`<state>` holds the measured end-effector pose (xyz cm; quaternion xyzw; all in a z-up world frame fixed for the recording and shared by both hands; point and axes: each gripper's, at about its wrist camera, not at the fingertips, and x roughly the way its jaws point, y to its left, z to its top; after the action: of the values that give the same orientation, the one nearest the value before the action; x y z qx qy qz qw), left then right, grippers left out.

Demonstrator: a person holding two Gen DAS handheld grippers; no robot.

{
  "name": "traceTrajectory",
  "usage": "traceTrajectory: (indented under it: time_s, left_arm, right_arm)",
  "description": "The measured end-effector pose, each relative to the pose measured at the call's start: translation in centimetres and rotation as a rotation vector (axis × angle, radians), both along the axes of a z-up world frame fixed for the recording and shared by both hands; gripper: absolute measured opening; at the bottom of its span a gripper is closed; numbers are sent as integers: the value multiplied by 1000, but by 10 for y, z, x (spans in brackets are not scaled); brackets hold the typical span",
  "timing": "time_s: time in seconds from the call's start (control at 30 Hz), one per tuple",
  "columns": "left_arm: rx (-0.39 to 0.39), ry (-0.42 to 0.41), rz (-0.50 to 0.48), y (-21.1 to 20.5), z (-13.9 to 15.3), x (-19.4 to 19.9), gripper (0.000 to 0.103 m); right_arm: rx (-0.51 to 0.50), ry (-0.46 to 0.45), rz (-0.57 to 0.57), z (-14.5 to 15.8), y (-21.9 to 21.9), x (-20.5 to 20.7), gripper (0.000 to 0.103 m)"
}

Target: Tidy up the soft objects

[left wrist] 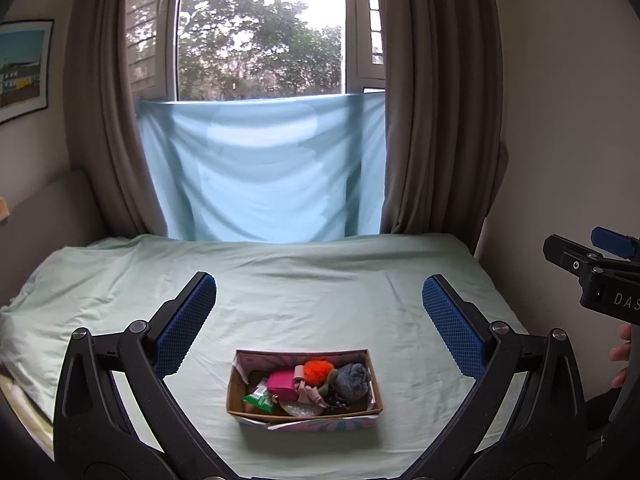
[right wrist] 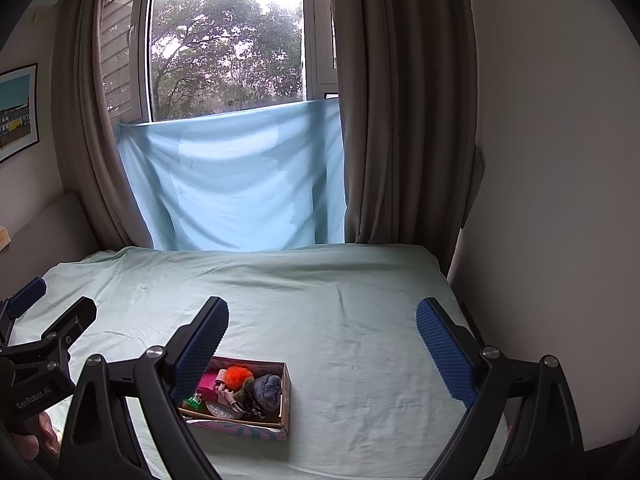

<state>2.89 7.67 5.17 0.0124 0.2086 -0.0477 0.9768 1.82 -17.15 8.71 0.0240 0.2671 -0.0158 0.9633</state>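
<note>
An open cardboard box (left wrist: 236,400) sits on the pale green bed sheet (left wrist: 320,288) near the front edge. It holds several soft things: an orange pompom (left wrist: 318,371), a grey-blue fluffy ball (left wrist: 353,380), a pink pouch (left wrist: 280,385) and a green packet (left wrist: 257,398). My left gripper (left wrist: 319,320) is open and empty, held above and before the box. My right gripper (right wrist: 322,344) is open and empty, to the right of the box (right wrist: 285,400). The pompom (right wrist: 239,376) and grey-blue ball (right wrist: 268,390) show there too.
A light blue cloth (left wrist: 260,176) hangs under the window between brown curtains (left wrist: 436,120). White wall (right wrist: 560,160) bounds the bed on the right. A framed picture (left wrist: 20,68) hangs on the left wall. The right gripper's body (left wrist: 596,276) shows at the right edge.
</note>
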Motion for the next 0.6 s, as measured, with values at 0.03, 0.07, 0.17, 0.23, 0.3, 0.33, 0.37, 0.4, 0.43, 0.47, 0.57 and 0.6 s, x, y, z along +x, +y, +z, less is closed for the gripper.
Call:
traceTrajectory:
  time_s: [0.03,0.07,0.17,0.23,0.3,0.33,0.37,0.4,0.43,0.47,0.57,0.6]
  left_arm:
    - [-2,0,2,1,0,0,103]
    - [-5,1,3,2,0,-1,103]
    - [-14,0,4,5,1,0,103]
    - [-14,0,5,7,1,-1,103]
    - [-14,1,5,8,0,-1,103]
    - [-15,1,5,8,1,-1,103]
    - [-16,2,5,9,0,-1,103]
    - [-17,2,5,9,0,-1,103]
    - [-17,1,6,9,1,-1,103]
    - [-16,1,7,9,1,-2,103]
    - [-13,1,6,10,0,-1,103]
    - [-12,3,6,10,0,-1,103]
  right_arm:
    - [-4,-3,-1,1,1,0,94]
    - [-5,-5,-1,1,2,0,94]
    - [-7,-7,0,1,5,0,94]
    - [-10,-8,-1,0,7,0,94]
    - [-7,-7,1,0,7,0,94]
    - [-8,-7,1,0,8,0,94]
    - [-9,-7,1,0,7,0,94]
    - [-8,-7,0,-1,7,0,94]
    - [-8,-8,0,-1,7,0,94]
    - [-9,-9,-1,0,7,0,94]
    - [-7,-12,-4,0,7,0,94]
    - [-7,-12,-4,0,7,0,94]
